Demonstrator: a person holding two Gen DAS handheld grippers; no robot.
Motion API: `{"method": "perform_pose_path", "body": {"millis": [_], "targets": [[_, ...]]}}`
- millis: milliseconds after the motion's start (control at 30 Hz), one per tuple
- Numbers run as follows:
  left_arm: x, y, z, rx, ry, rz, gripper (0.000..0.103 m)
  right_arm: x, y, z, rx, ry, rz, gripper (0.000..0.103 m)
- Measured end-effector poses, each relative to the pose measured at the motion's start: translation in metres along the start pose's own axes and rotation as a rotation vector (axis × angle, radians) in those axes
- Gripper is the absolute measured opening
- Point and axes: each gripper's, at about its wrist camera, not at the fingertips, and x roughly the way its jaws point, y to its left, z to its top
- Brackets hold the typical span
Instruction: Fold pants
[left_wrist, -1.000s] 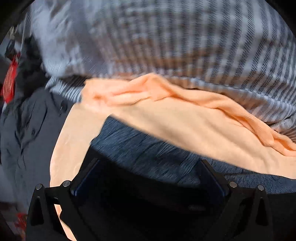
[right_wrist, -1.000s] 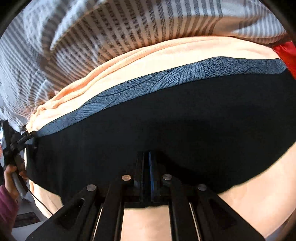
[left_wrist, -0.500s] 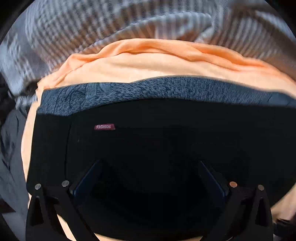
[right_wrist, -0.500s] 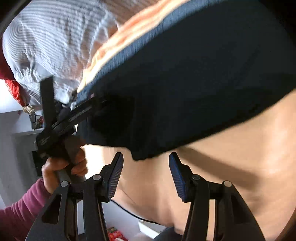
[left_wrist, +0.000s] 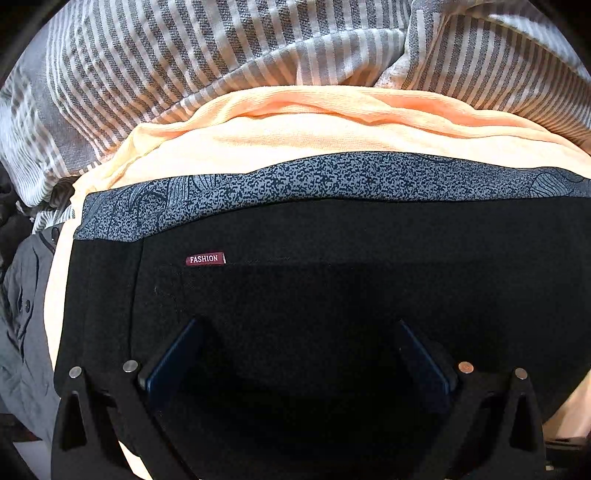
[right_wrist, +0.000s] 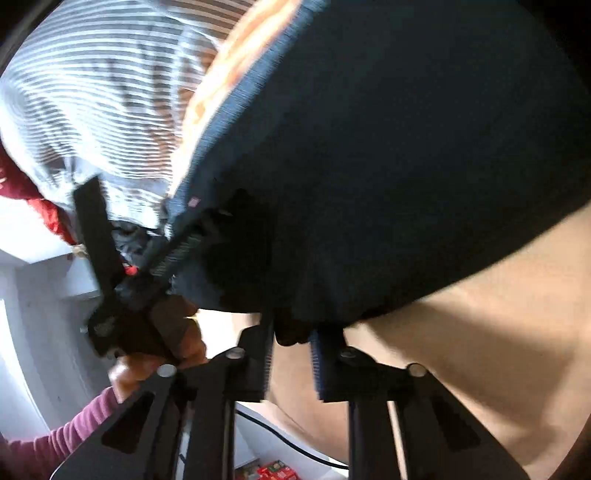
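Black pants (left_wrist: 332, 280) with a grey speckled waistband (left_wrist: 332, 177) and a small red FASHION label (left_wrist: 205, 259) lie flat on a peach sheet (left_wrist: 295, 133). My left gripper (left_wrist: 299, 354) hovers over them pointing steeply down. Its jaws stand wide apart and open, with dark cloth below. In the right wrist view my right gripper (right_wrist: 291, 347) is at the near edge of the pants (right_wrist: 406, 166). Its jaws are closing, and a lump of black cloth is pinched between them. A hand (right_wrist: 162, 350) in a maroon sleeve holds the left gripper's handle at the pants' left corner.
A grey and white striped blanket (left_wrist: 221, 55) is bunched behind the sheet. At the left edge lies a grey garment (left_wrist: 26, 332). The right wrist view shows red cloth (right_wrist: 48, 214) at the left, and low down a cable and red boxes (right_wrist: 273, 470).
My right gripper opened, dropped to the pants' near edge and closed on it. My left gripper came over the pants, then stayed still.
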Motion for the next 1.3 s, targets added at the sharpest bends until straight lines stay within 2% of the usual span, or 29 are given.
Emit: {"method": "perform_pose_path", "body": {"millis": [167, 367, 400, 567, 667, 800, 867, 933, 967, 1000, 1100, 1300], "targets": [[0.004, 0.006, -0.001, 0.005, -0.002, 0.001, 0.103, -0.018, 0.026, -0.006, -0.129, -0.012, -0.014, 0.006], [0.005, 0.005, -0.003, 0.009, -0.024, 0.005, 0.103, 0.012, 0.004, -0.014, -0.112, 0.051, -0.097, 0.004], [0.006, 0.006, -0.004, 0.009, -0.03, 0.006, 0.103, 0.014, -0.001, -0.017, -0.091, 0.061, -0.093, 0.0], [0.003, 0.005, -0.002, 0.003, -0.004, 0.016, 0.103, 0.001, 0.001, -0.023, -0.089, 0.082, -0.115, 0.003], [-0.008, -0.001, -0.004, 0.009, 0.018, 0.0, 0.103, -0.028, 0.015, -0.012, -0.158, 0.02, -0.208, 0.003], [-0.031, -0.025, -0.016, 0.077, -0.011, -0.031, 0.103, -0.055, 0.029, 0.015, -0.225, -0.085, -0.323, 0.003], [-0.028, -0.04, -0.024, 0.122, 0.008, -0.015, 0.103, -0.059, 0.029, 0.029, -0.238, -0.117, -0.393, 0.003], [-0.014, -0.053, -0.036, 0.157, 0.062, 0.023, 0.103, -0.056, 0.018, 0.04, -0.205, -0.116, -0.439, 0.003], [-0.011, -0.056, -0.042, 0.168, 0.055, 0.041, 0.103, -0.052, 0.01, 0.042, -0.186, -0.104, -0.45, 0.0], [-0.014, -0.057, -0.046, 0.175, 0.012, 0.05, 0.103, -0.052, 0.002, 0.041, -0.172, -0.111, -0.424, 0.0], [-0.015, -0.054, -0.048, 0.169, 0.005, 0.036, 0.103, -0.057, -0.009, 0.036, -0.12, -0.147, -0.35, 0.0], [-0.017, -0.054, -0.05, 0.174, 0.006, 0.037, 0.103, -0.065, -0.011, 0.03, -0.081, -0.124, -0.333, 0.001]]}}
